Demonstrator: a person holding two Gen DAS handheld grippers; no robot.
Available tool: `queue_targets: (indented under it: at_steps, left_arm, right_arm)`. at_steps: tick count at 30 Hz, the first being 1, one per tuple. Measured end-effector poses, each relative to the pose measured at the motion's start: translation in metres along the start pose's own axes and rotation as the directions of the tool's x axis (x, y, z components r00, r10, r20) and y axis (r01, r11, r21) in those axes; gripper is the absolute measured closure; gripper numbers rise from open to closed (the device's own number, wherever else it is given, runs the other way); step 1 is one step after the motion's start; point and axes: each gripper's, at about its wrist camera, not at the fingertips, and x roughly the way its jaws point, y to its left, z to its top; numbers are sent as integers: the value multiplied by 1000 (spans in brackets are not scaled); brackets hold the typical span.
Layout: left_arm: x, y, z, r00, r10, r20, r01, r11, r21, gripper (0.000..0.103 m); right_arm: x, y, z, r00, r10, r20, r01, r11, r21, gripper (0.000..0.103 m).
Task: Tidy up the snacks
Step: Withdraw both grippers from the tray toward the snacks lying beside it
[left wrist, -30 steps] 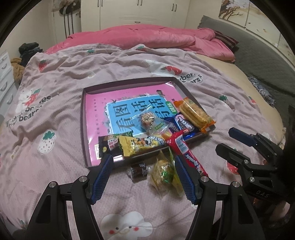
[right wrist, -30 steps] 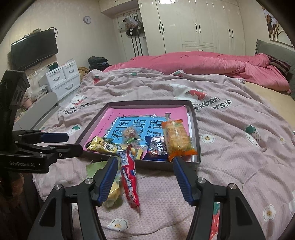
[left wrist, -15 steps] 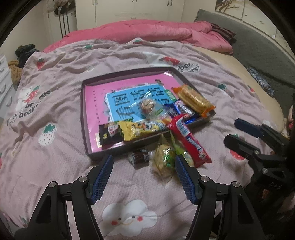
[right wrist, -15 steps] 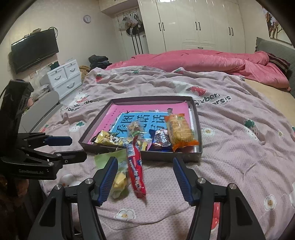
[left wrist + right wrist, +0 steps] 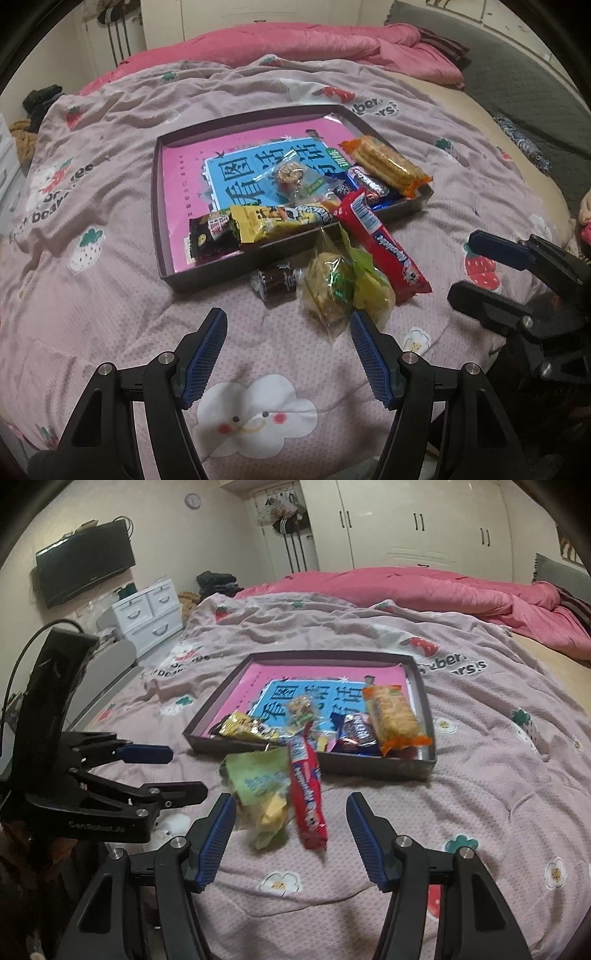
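A shallow dark tray (image 5: 159, 206) lies on the bed with a pink and blue book as its floor. In it are an orange cracker pack (image 5: 386, 166), a yellow bar (image 5: 277, 221), a black packet (image 5: 212, 236) and a dark cookie pack (image 5: 365, 184). A red packet (image 5: 380, 240) leans over the near rim. A clear green-yellow bag (image 5: 340, 291) and a small brown packet (image 5: 277, 282) rest on the cover. My left gripper (image 5: 288, 317) is open and empty, just short of them. My right gripper (image 5: 291, 801) is open and empty before the red packet (image 5: 304, 786) and bag (image 5: 260, 790).
The pink-grey bed cover (image 5: 110, 295) is soft and creased. A pink quilt (image 5: 424, 587) is heaped at the far end. White drawers (image 5: 147, 609) and a wall TV (image 5: 85, 561) stand left of the bed. Each gripper shows in the other's view: right (image 5: 476, 266), left (image 5: 188, 771).
Both grippers have drawn back a little from the tray. The loose snacks now sit just beyond the left fingertips instead of between them. Nothing was grasped; the jaws kept their width.
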Motion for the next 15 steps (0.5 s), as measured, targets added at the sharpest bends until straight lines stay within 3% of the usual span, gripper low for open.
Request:
queue_targets:
  at_steps: [15]
  left_arm:
    - [3, 4, -3, 1000, -16, -12, 16, 1000, -3, 32]
  right_arm:
    - [20, 23, -10, 995, 37, -94, -43, 997, -65, 41]
